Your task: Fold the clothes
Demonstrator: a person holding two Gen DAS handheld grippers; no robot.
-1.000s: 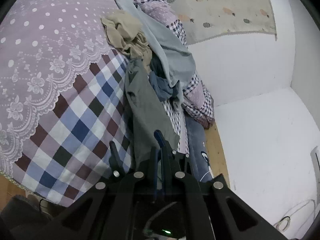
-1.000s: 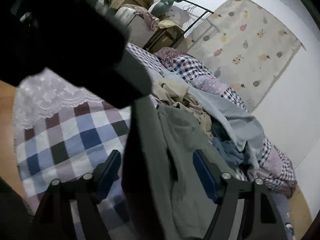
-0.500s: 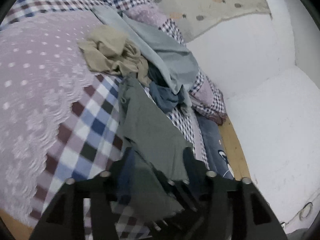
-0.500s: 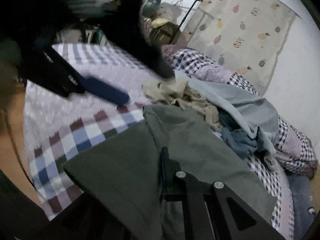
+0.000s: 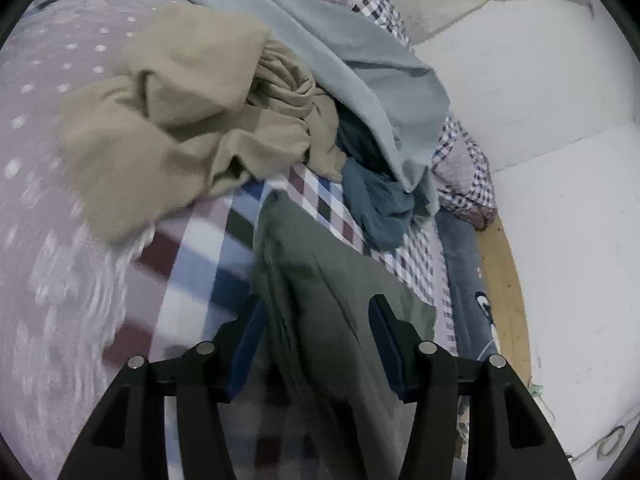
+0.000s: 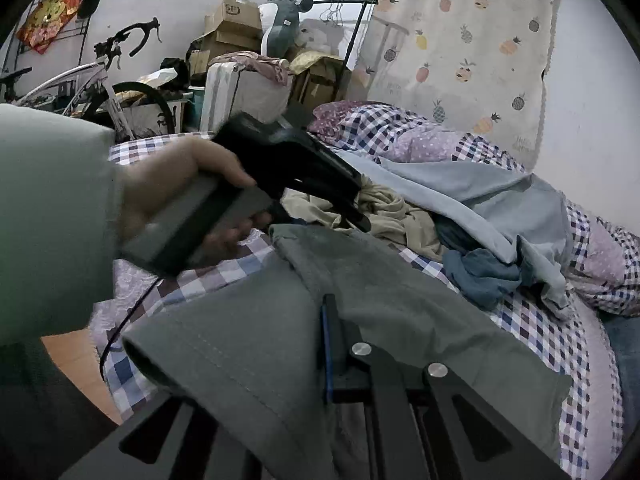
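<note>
Since a second ago my left gripper (image 5: 316, 320) has let go and now stands spread, the grey-green garment (image 5: 320, 280) draped loose between its fingers. My right gripper (image 6: 332, 344) pinches that garment's hem, fingers pressed together. It lies on the checked bedspread (image 5: 192, 248), just in front of the beige clothing heap (image 5: 180, 120), which sits beside a pale blue garment (image 5: 360, 64).
</note>
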